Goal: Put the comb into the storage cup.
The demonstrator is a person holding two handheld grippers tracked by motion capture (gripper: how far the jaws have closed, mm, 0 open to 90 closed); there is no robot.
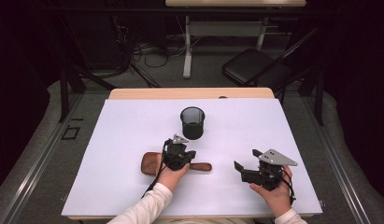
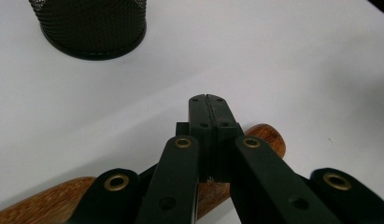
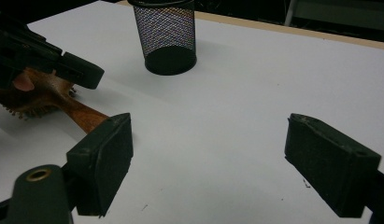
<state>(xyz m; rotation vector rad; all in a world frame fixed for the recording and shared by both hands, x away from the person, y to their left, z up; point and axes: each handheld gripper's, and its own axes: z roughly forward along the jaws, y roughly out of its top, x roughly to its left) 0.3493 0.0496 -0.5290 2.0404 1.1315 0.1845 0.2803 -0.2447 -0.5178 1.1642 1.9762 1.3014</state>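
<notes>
A wooden hairbrush lies on the white table, handle pointing right. My left gripper hangs over the handle, just right of the brush head. Seen from the left gripper view, its jaws are pressed together pad to pad, and the handle runs crosswise beneath them, not between them. My right gripper rests at the front right, aimed left, wide open with bare table between its pads. The right gripper view has the brush at far left, bristles down.
A black mesh cup stands upright behind the brush, mid-table; it is also ahead of both grippers. A folding chair and desk legs stand on the floor beyond the far edge.
</notes>
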